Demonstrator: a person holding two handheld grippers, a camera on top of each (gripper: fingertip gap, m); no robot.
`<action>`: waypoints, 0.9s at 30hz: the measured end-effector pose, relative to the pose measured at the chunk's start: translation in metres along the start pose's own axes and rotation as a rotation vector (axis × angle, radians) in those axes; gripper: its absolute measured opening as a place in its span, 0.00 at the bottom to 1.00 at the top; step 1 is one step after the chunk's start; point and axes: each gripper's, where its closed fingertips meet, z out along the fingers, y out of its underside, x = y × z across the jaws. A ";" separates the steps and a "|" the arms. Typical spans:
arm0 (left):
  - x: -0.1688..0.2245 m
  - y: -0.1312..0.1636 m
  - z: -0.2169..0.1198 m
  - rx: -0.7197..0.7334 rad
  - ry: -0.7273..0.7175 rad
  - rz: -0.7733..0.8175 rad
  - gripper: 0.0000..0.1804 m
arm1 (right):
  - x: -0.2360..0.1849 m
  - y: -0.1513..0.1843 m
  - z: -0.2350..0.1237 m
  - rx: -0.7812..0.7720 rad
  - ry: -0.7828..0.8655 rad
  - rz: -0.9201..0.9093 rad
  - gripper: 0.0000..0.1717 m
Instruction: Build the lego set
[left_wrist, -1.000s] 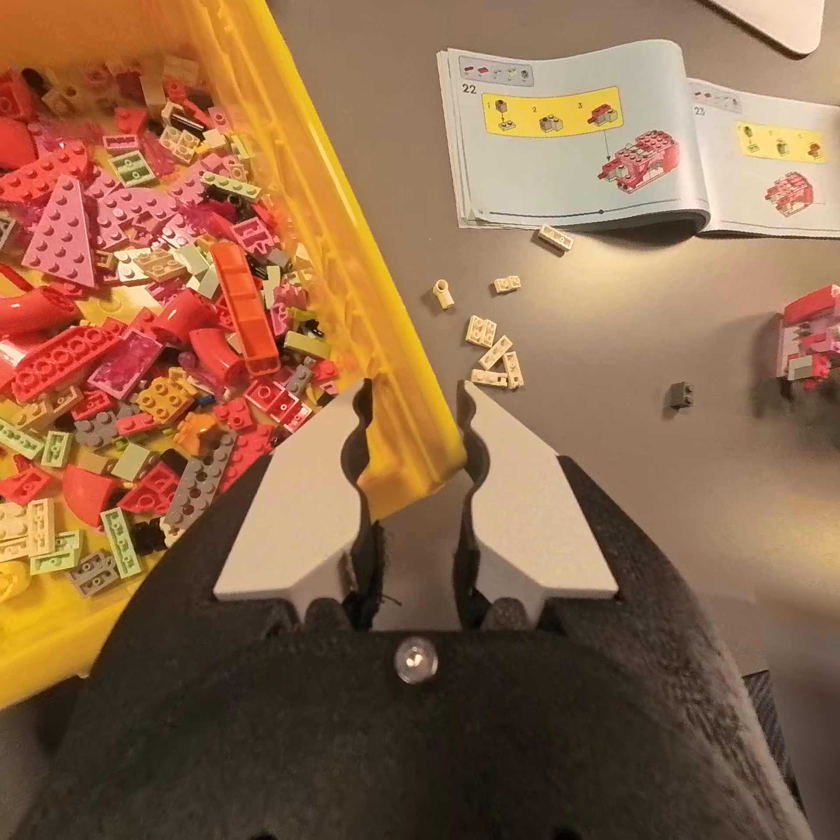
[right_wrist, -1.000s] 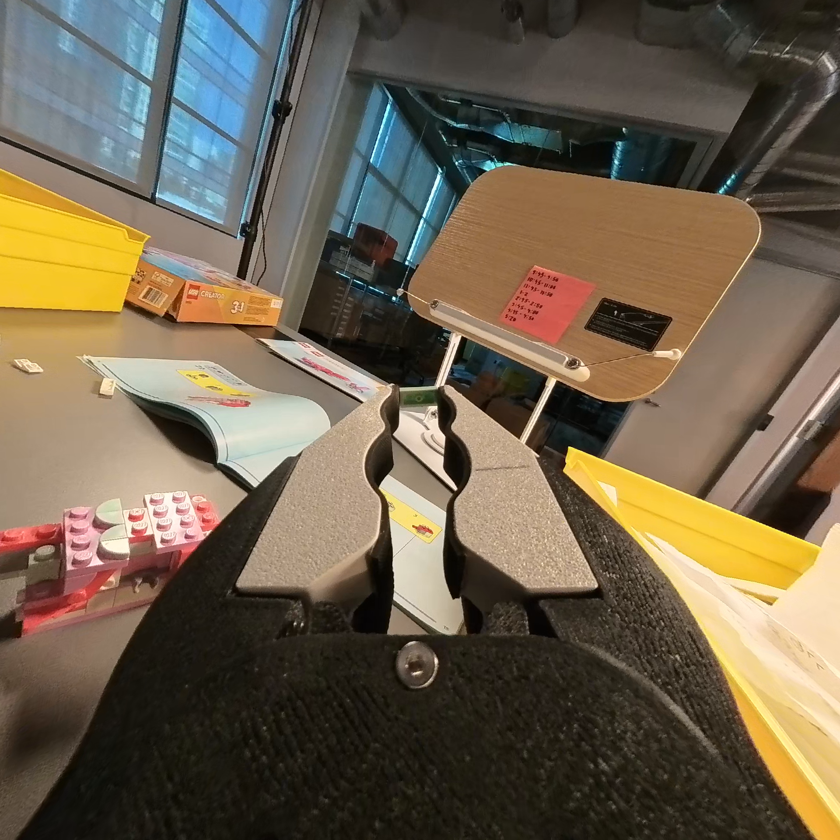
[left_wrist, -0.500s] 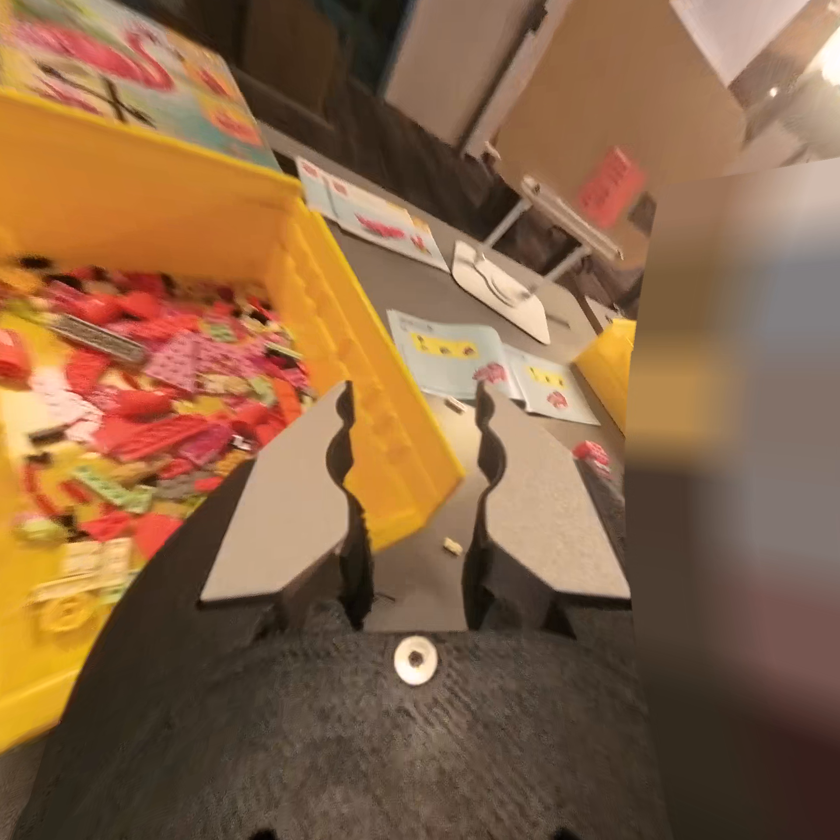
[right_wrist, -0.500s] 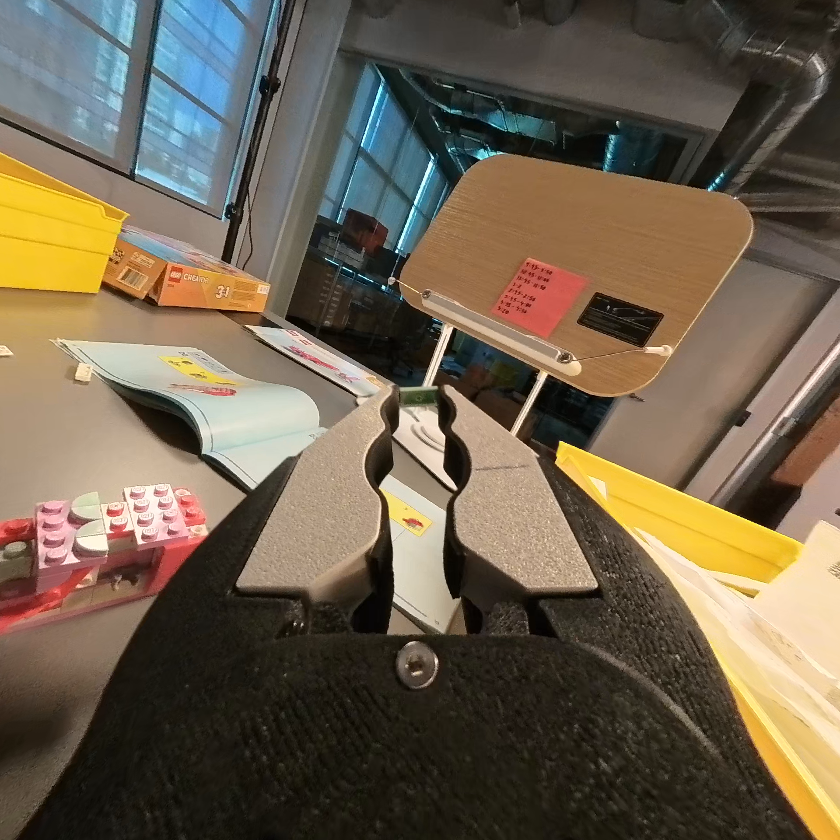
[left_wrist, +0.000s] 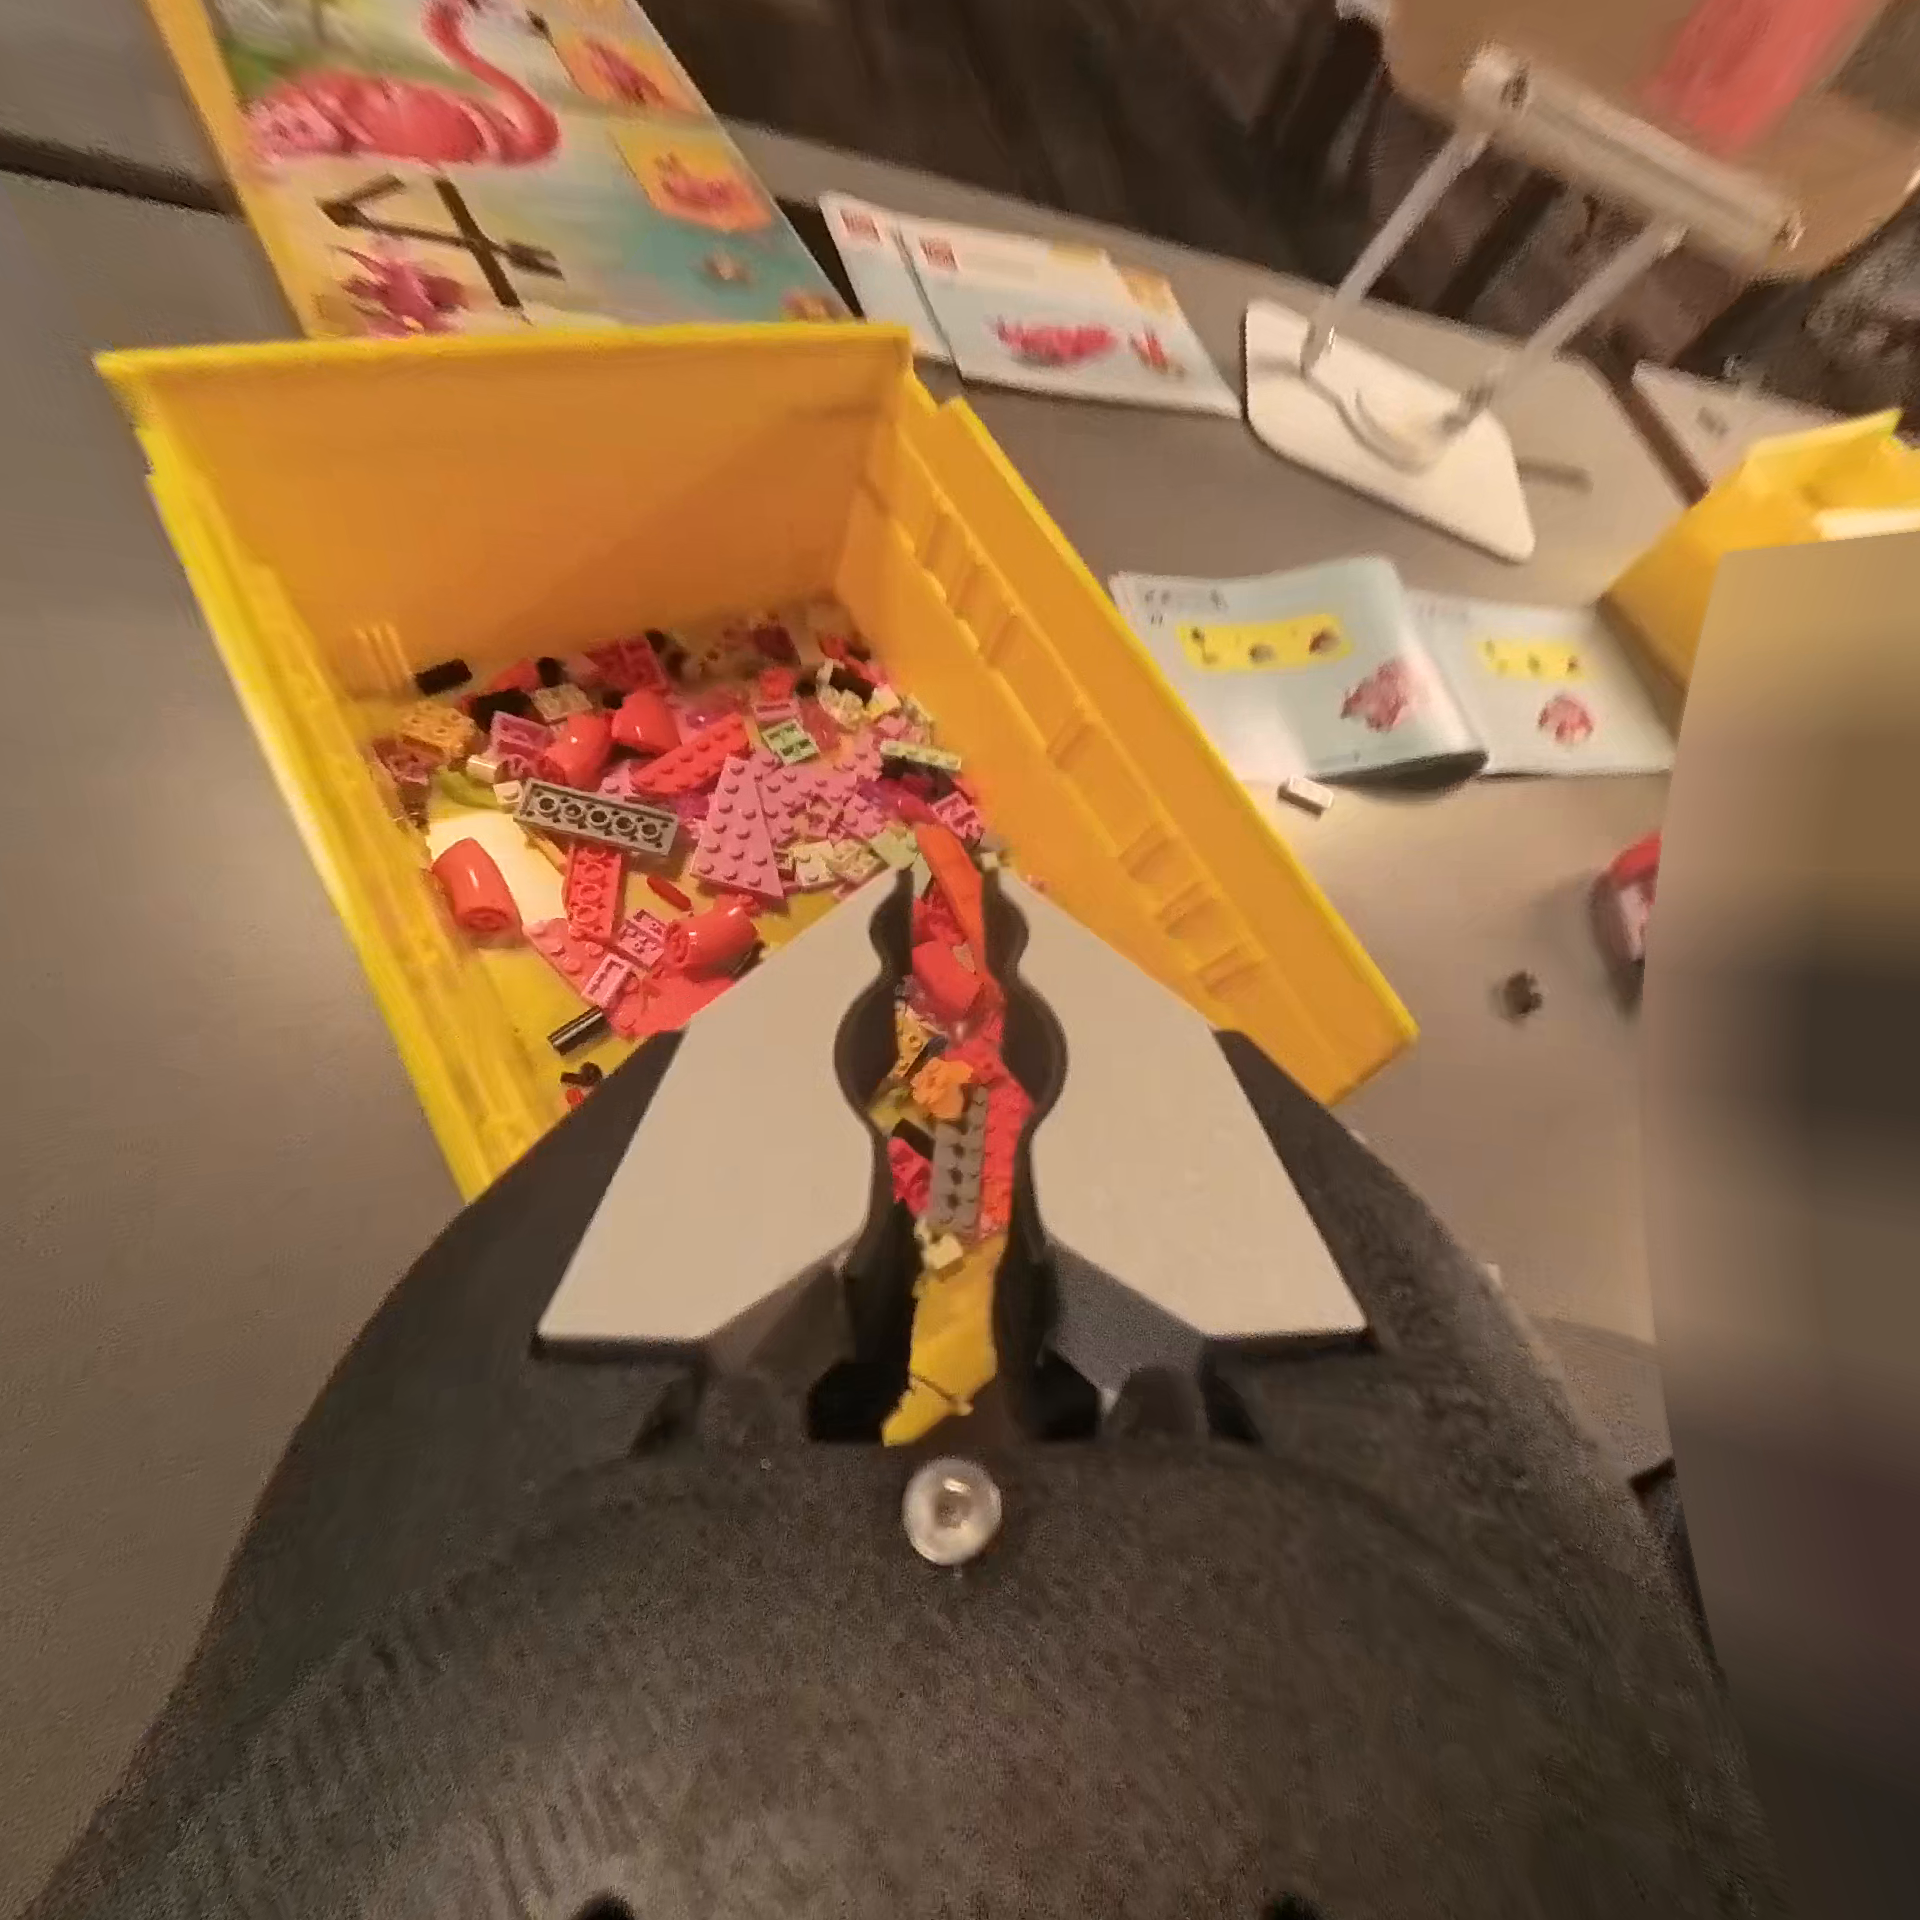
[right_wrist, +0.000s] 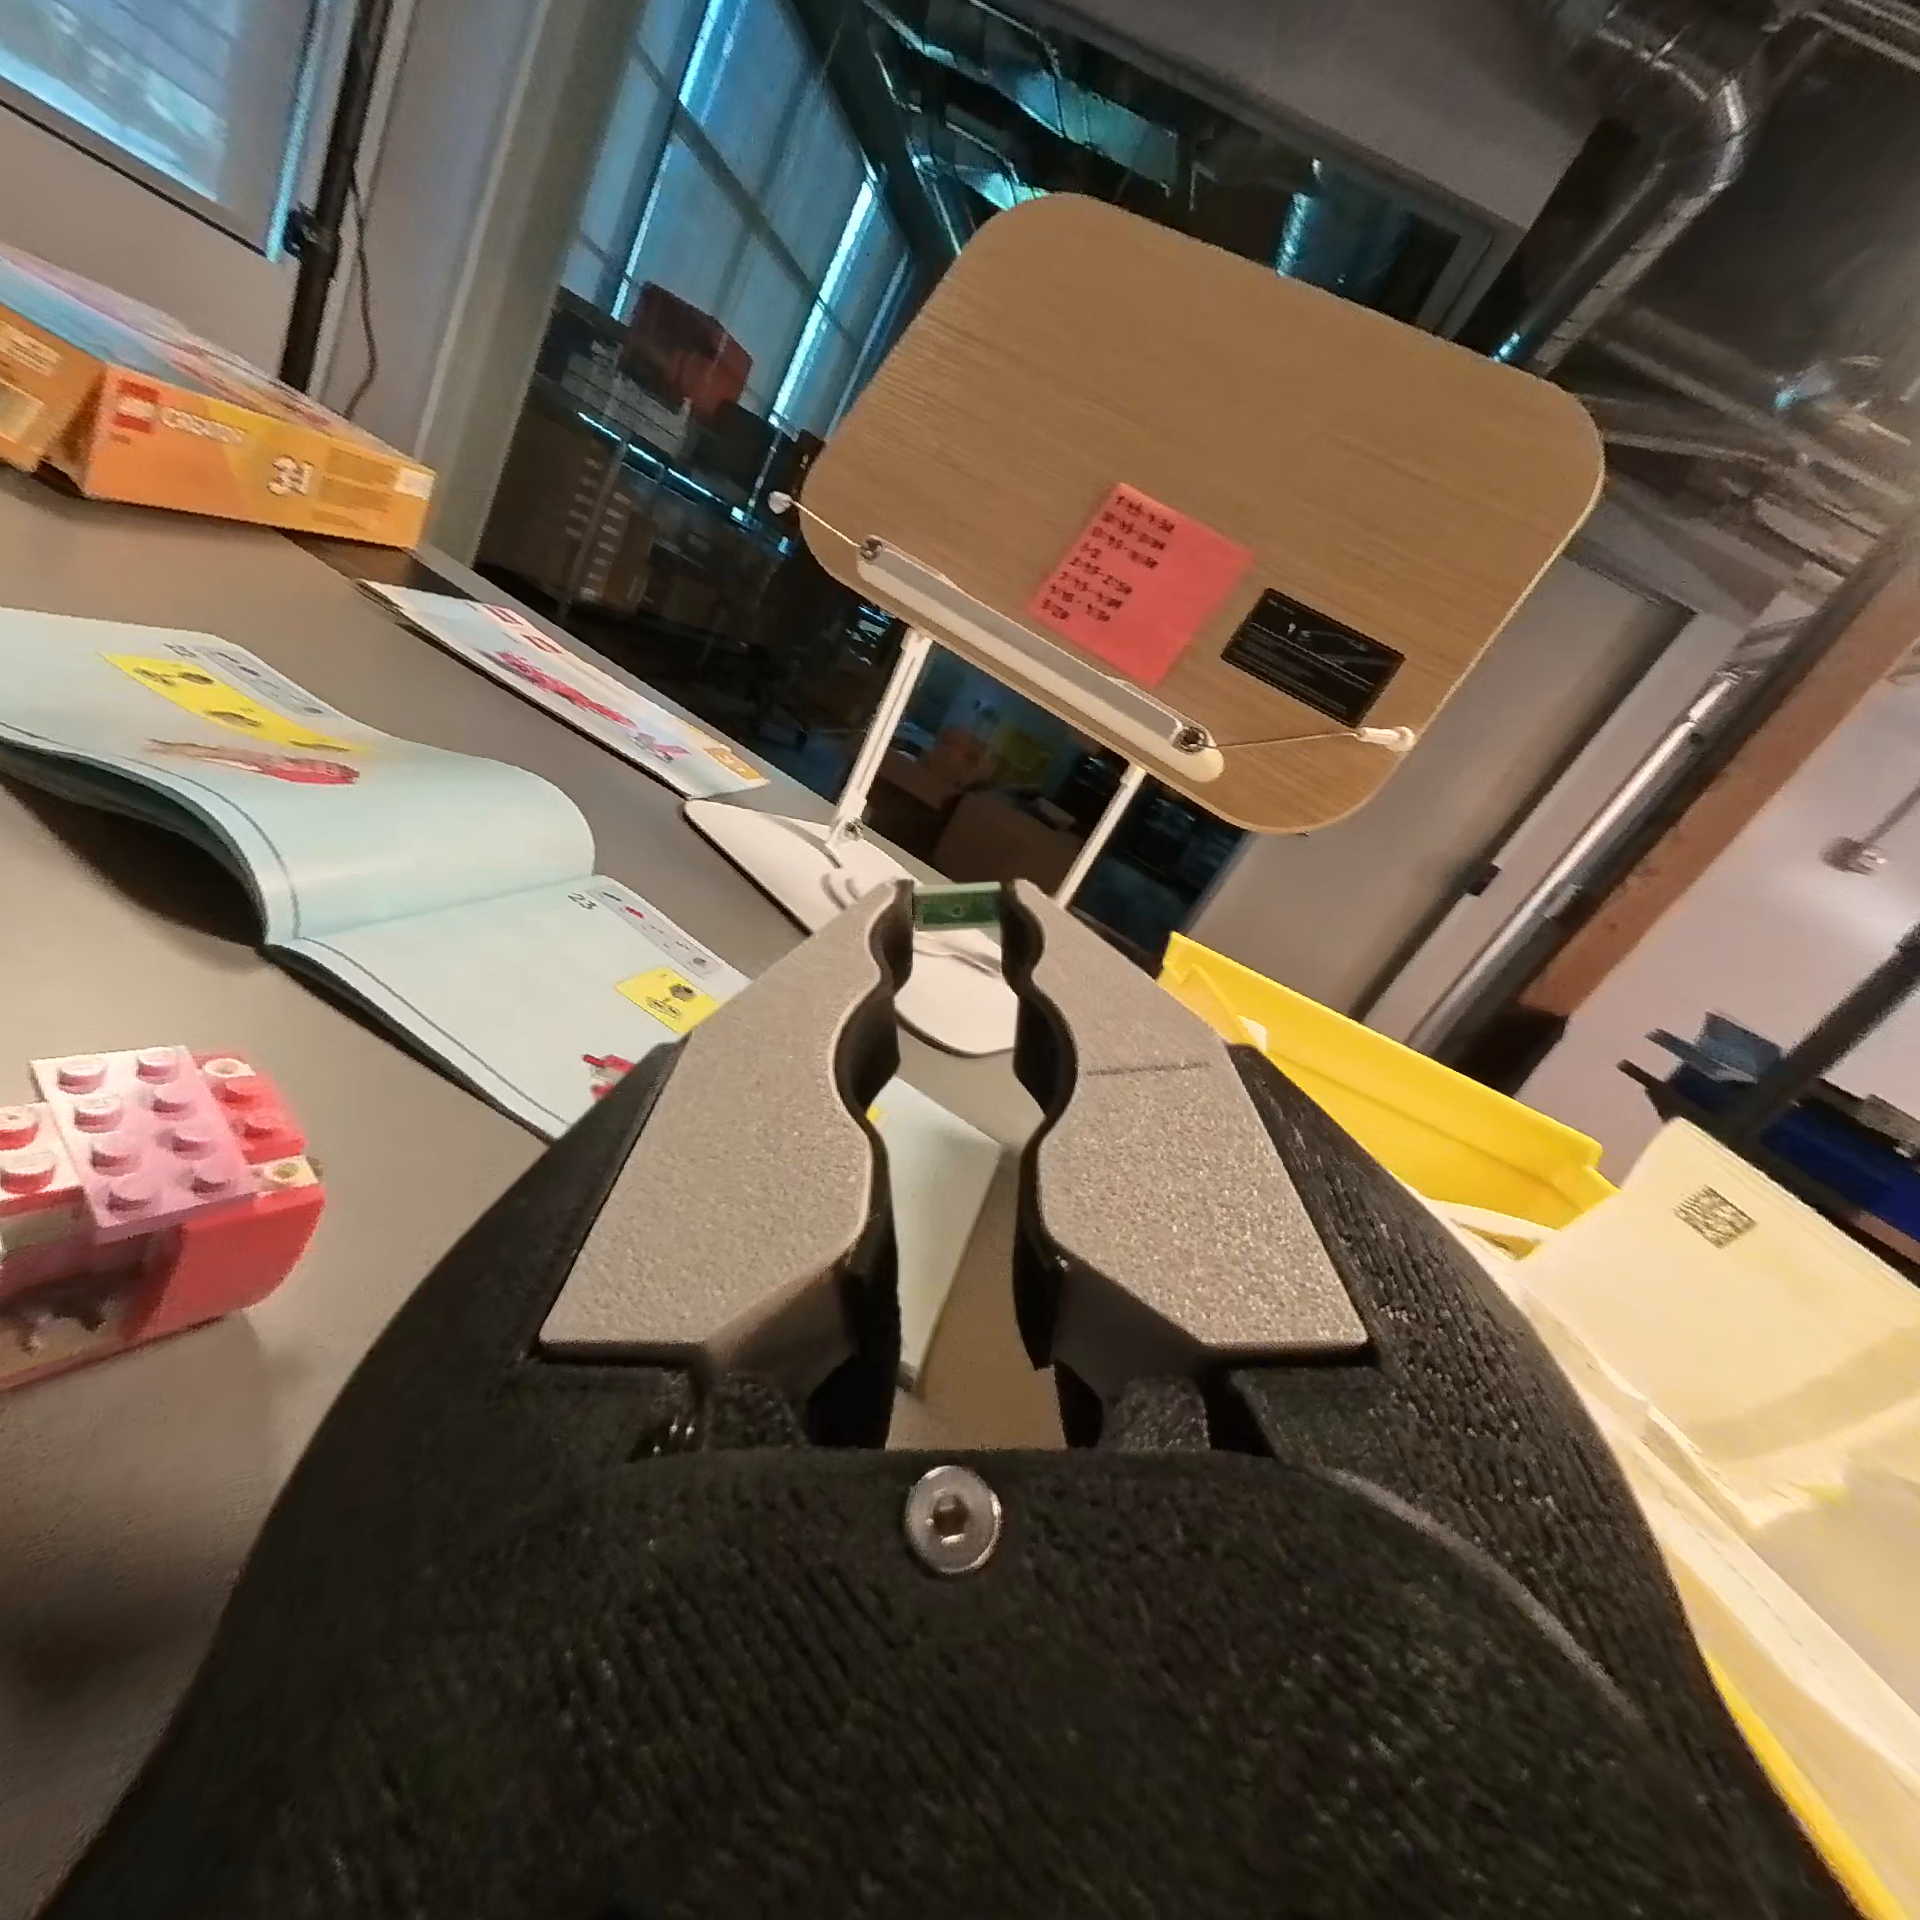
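**A:** Start big. What carries everything?

**B:** A grey desk (left_wrist: 156, 935). On it is a yellow bin (left_wrist: 520, 499) with a heap of loose bricks (left_wrist: 727, 810), mostly red and pink. The left tongs (left_wrist: 948, 883) hang over its near end, closest to that heap. The jaws are narrow, with only a slit between them.

**A:** Is anything in that slit?

**B:** I see nothing gripped. A long orange brick (left_wrist: 940, 857) lines up with the tips, but it looks to be lying in the heap below. That view is smeared, so I can't rule out contact.

**A:** And the right side?

**B:** A wooden book stand (right_wrist: 1195, 499) is ahead, with a second yellow bin (right_wrist: 1403, 1101) of pale sheets to the right. An open instruction booklet (right_wrist: 395, 831) and a partly built pink-and-red model (right_wrist: 156, 1174) are to the left. The right tongs (right_wrist: 956, 904) are raised off the desk and closed on a small green piece (right_wrist: 956, 902), held crosswise at the very tips with a pad on each end.

**A:** What can't you make out?

**B:** The green piece's exact shape is too small to tell. The right edge of the left wrist view is masked, which cuts off most of the model. A tiny dark bit (left_wrist: 1519, 992) on the desk is too blurred to identify. Neither view shows the other tongs.
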 end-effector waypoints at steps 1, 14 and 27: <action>-0.002 0.001 0.006 -0.042 0.006 0.018 0.06 | 0.002 0.001 0.000 -0.008 0.014 -0.009 0.09; -0.002 0.066 0.050 -0.674 0.059 0.149 0.05 | 0.011 0.011 0.000 -0.090 0.105 -0.097 0.08; 0.022 0.093 0.083 -0.693 0.143 0.353 0.11 | 0.015 0.014 0.000 -0.114 0.138 -0.132 0.08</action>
